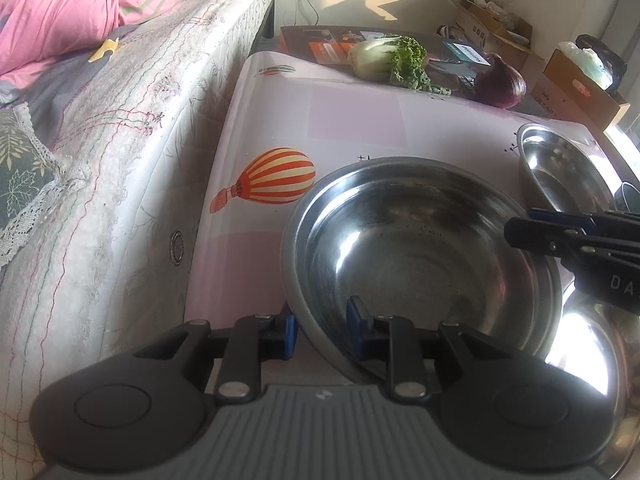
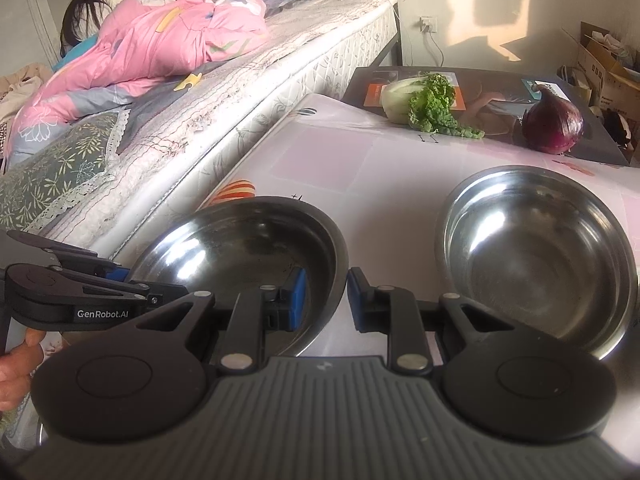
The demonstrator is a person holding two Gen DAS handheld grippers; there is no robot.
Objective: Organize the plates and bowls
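Observation:
A wide steel bowl (image 1: 420, 248) hangs between both grippers over the pink balloon-print table (image 1: 360, 120). My left gripper (image 1: 322, 332) is shut on its near-left rim, with one blue pad inside the wall and one outside. My right gripper (image 2: 326, 296) is shut on the opposite rim of the same bowl (image 2: 248, 248). Each gripper shows in the other view, the right gripper (image 1: 516, 232) at the right edge and the left gripper (image 2: 124, 276) at the left edge. A second steel bowl (image 2: 540, 256) stands on the table to the right. Another shiny steel surface (image 1: 580, 340) lies under the held bowl's right side.
A cabbage (image 2: 420, 104) and a red onion (image 2: 554, 122) lie on a dark flat box (image 2: 500, 92) at the table's far end. A mattress (image 1: 140, 140) with pink bedding (image 2: 160, 40) runs along the left. Cardboard boxes (image 1: 492, 24) stand at the back right. A hand (image 2: 16, 356) holds the left gripper.

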